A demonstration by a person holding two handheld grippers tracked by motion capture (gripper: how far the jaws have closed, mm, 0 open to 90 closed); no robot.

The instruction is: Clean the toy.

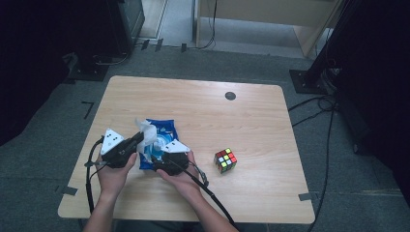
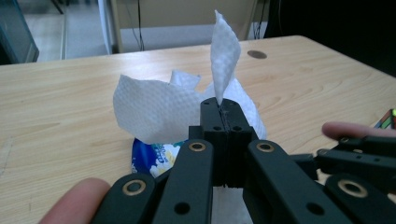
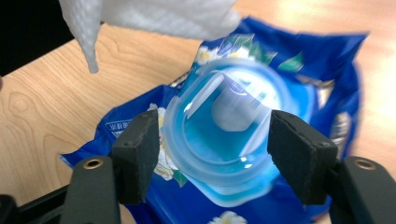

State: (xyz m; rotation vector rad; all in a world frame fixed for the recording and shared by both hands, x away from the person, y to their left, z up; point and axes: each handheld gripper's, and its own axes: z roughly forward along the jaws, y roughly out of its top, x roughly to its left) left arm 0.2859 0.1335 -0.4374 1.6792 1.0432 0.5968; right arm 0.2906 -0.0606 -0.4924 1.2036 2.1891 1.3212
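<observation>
Wipe (image 2: 154, 109): white, thin, embossed with a fine dimpled weave; crumpled into soft folds, one pointed strip standing upright above the jaws.
Pack (image 3: 322, 88): blue glossy soft plastic pouch, printed with white flowers and green leaves; lies flat on the desk near its front left, under both grippers.
Lid (image 3: 219, 140): translucent pale-blue plastic, rounded, with a raised rim; sits on the pack's top face.
Pack contents: white wipe material visible through the lid opening.
Left hand-held gripper (image 2: 223, 112): black jaws closed tight, pinching the wipe, raised above the pack.
Right hand-held gripper (image 3: 215, 151): jaws apart, straddling the lid; whether the pads touch it, cannot tell.
Desk (image 1: 193, 96): pale wood grain, rounded corners.
Cube (image 1: 225, 160): multicoloured puzzle cube, right of the pack, apart.
</observation>
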